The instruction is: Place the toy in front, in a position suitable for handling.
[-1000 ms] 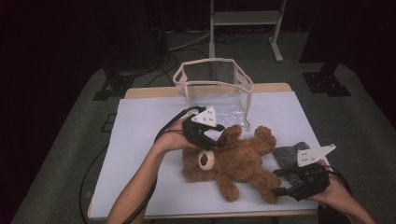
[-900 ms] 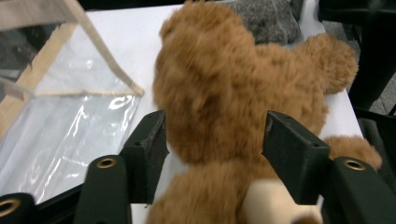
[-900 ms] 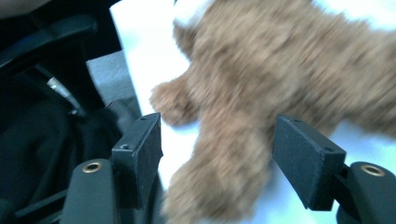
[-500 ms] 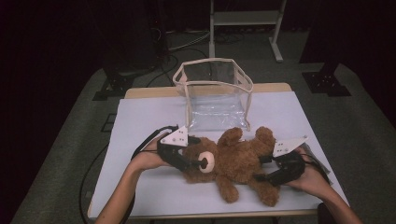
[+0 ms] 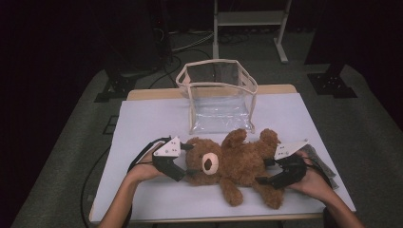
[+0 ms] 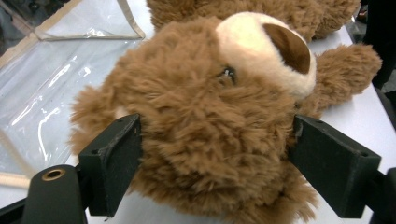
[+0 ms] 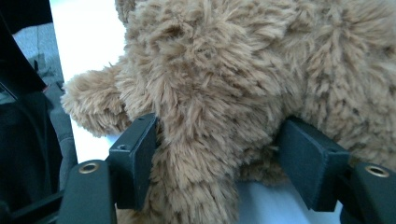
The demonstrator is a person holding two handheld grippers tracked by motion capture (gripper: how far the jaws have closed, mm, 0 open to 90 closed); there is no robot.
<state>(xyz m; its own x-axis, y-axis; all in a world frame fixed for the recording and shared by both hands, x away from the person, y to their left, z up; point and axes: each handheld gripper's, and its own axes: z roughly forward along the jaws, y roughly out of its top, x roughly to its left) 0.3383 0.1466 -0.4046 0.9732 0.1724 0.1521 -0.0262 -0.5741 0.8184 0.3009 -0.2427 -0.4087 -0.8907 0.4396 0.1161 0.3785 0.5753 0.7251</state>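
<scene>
A brown teddy bear (image 5: 233,164) lies on its back on the white table (image 5: 152,118), head to the left. My left gripper (image 5: 189,161) straddles the bear's head (image 6: 210,116). Its jaws have just been opening, and the pads (image 6: 112,163) stand wide on both sides of the head, brushing the fur without squeezing it. My right gripper (image 5: 263,172) is open around the bear's lower body and leg (image 7: 224,84), one pad (image 7: 133,154) on each side of the fur.
A clear plastic bag (image 5: 218,95) with beige trim stands open behind the bear, and it lies close to the bear's head (image 6: 56,70). A grey flat item (image 5: 325,166) lies under my right hand near the table's right edge. Dark floor and stands surround the table.
My left gripper has come down and to the left, from beside the bag to the bear's head. My right gripper has moved left onto the bear's leg.
</scene>
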